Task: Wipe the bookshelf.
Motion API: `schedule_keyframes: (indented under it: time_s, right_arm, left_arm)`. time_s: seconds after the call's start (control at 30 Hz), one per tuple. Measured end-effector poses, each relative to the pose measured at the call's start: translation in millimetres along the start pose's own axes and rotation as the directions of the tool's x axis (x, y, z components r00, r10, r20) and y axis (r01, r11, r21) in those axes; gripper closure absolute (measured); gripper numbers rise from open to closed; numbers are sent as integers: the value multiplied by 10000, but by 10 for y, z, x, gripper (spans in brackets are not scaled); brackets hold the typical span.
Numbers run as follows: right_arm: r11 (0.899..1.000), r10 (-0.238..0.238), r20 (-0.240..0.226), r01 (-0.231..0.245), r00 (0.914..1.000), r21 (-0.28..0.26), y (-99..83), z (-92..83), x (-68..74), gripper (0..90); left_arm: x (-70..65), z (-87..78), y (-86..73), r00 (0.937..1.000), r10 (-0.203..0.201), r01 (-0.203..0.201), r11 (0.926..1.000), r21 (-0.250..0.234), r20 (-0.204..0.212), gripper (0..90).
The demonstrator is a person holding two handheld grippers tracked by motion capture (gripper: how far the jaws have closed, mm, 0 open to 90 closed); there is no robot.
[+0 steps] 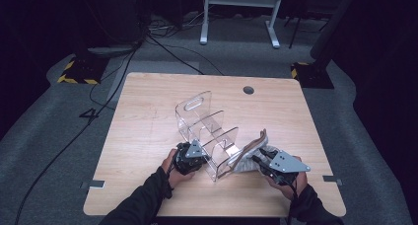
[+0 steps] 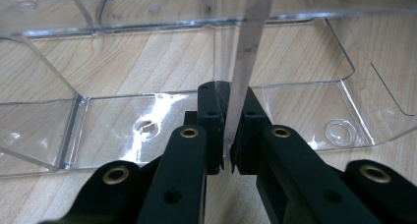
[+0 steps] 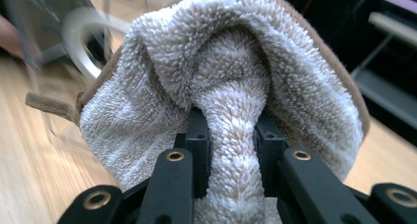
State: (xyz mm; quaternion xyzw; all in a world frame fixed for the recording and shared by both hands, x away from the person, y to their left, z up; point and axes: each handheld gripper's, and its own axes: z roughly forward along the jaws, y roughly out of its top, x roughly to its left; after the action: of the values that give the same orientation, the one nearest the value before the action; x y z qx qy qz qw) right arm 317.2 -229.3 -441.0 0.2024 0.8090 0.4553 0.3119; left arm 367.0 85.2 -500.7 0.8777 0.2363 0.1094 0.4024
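A clear acrylic rack (image 1: 204,131) with upright dividers stands on the wooden table (image 1: 148,136). My left gripper (image 1: 190,156) sits at the rack's near left corner, shut on one of its thin clear walls (image 2: 243,62), which runs up between the black jaws. My left gripper (image 2: 227,130) pinches that wall's lower edge. My right gripper (image 1: 263,158) is shut on a beige terry towel (image 1: 246,153) with a brown edge, held against the rack's near right end. In the right gripper view the towel (image 3: 231,96) bulges over my right gripper (image 3: 231,135) and a fold is squeezed between the jaws.
A round cable hole (image 1: 248,90) is in the table's far edge. Cables cross the grey floor (image 1: 59,131) at the left. A white frame (image 1: 241,13) stands behind the table. Bare tabletop lies left of and beyond the rack.
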Motion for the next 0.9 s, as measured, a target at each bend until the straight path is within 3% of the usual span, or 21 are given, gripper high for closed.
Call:
schedule_keyframes:
  time_s: [0.13,0.17,0.2,0.3,0.43,0.57,0.73,0.87,0.9]
  right_arm:
    - [9934,-32,-524,91,9986,1145,-190,157,52,749]
    - [9934,-32,-524,91,9986,1145,-190,157,52,749]
    - [9869,-335,-952,480,9949,1538,-251,240,143,749]
    - [9820,-641,-1313,859,9893,1680,-249,303,252,748]
    - [9874,-830,-1889,1064,9785,1174,-142,300,388,748]
    - [9933,-1084,-2106,1142,9716,154,76,212,496,748]
    - [9896,-1249,-1566,1118,9797,-902,289,64,485,748]
    - [9875,-1058,-789,954,9913,-1252,347,-48,330,747]
    - [9875,-1058,-789,954,9913,-1252,347,-48,330,747]
  left_arm:
    - [0,0,0,10000,5,-5,10000,-1,-8,848]
    - [0,0,0,10000,5,-5,10000,0,-8,848]
    - [-1,0,0,10000,3,-3,10000,-1,-9,848]
    - [-1,0,0,10000,8,-8,10000,-1,-13,848]
    - [0,0,0,10000,9,-9,10000,-4,-13,848]
    - [-1,3,0,10000,-15,15,10000,-27,-27,847]
    - [2,1,1,10000,35,-35,10000,-9,-55,847]
    - [-2,2,2,10000,51,-51,10000,8,-70,844]
    - [-2,2,2,10000,51,-51,10000,8,-70,844]
